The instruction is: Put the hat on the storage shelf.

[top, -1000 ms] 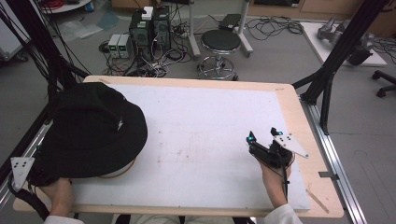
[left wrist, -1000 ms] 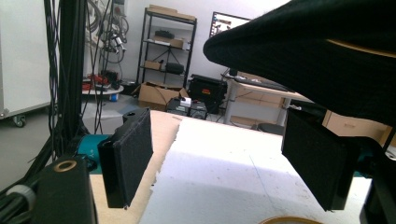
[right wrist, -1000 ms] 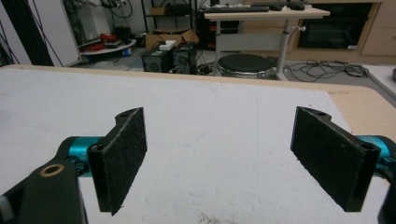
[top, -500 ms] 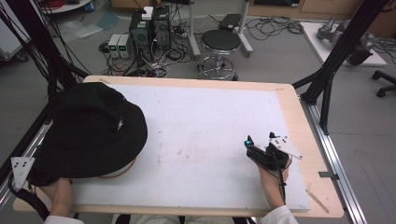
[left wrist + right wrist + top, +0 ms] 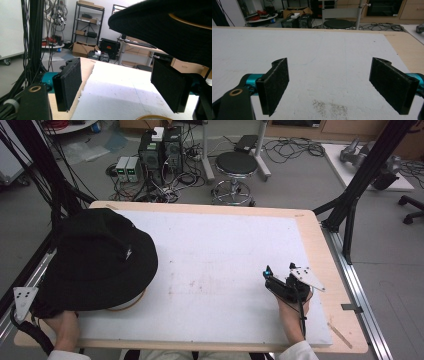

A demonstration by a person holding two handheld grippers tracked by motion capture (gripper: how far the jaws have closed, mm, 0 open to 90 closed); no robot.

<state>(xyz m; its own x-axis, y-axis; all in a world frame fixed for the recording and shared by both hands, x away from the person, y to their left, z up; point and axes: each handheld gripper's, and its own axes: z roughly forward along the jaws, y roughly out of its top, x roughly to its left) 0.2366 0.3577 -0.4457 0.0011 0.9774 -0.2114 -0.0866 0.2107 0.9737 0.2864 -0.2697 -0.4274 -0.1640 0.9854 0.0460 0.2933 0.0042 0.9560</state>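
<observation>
Covering most of the pale wooden table (image 5: 320, 232), a white foam board (image 5: 225, 255) served as the work surface, and everything else sat in relation to it. Over the board's near left corner a floppy black fabric bucket hat (image 5: 97, 257) hung, its brim reaching past the board's left edge; in the left gripper view the hat's dark underside (image 5: 170, 27) loomed overhead. Beneath the hat, a thin tan ring (image 5: 131, 304) lay on the board, its curved edge peeking out at the brim's near side. The left gripper (image 5: 120, 82) pointed along the board under the hat, its jaws standing wide apart with nothing between them, and the left hand (image 5: 64, 329) showed at the board's near left corner. The right gripper (image 5: 280, 282) hovered over the board's near right part, well apart from the hat, its jaws likewise spread with bare board between.
</observation>
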